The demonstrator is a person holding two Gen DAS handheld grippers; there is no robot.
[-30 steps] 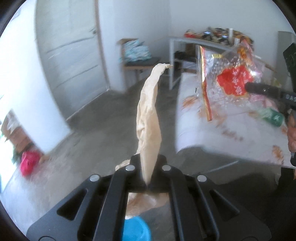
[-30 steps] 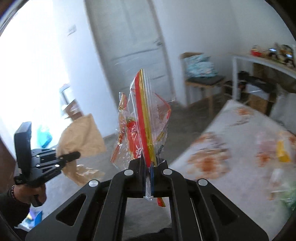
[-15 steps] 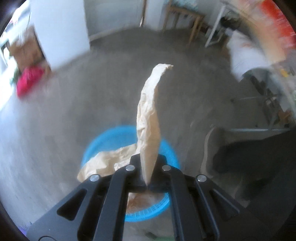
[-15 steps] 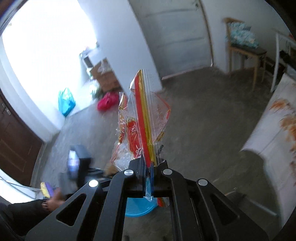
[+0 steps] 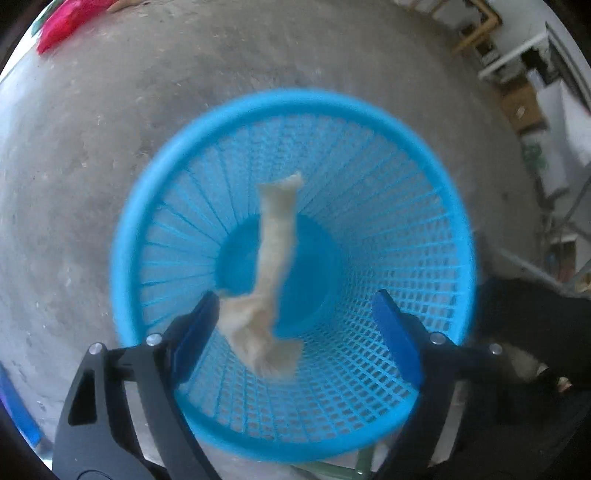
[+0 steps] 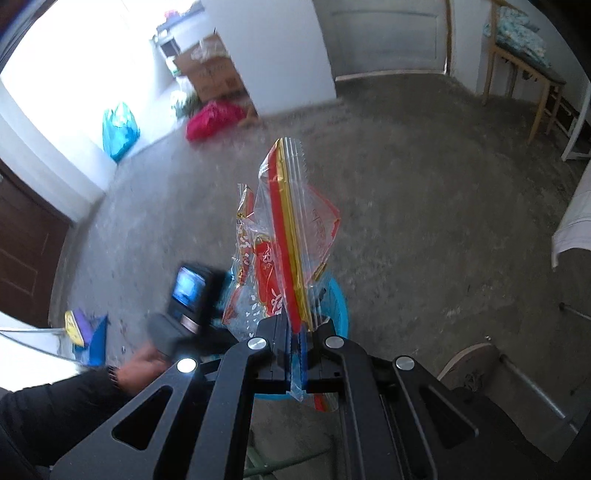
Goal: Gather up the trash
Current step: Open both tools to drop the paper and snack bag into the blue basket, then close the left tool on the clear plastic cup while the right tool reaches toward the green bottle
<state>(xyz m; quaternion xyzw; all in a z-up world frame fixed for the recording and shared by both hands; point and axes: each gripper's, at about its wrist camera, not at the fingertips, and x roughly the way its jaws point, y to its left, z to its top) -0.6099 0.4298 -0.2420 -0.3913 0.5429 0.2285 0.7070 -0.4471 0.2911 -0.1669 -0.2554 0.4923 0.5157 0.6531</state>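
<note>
The left gripper (image 5: 295,317) points steeply down, its jaws just opened wide. The right gripper (image 6: 295,354) stays clamped, angled downward.

Floor (image 6: 424,206): bare grey concrete, speckled. White walls (image 6: 288,48); pale door (image 6: 388,33) at the back. Dark brown door (image 6: 26,243) at left. Strong daylight from upper left, overexposed. Wooden chair (image 6: 517,62) at right wall. Cardboard box (image 6: 210,75), red bag (image 6: 214,118), blue bag (image 6: 120,129) by the far wall.
</note>
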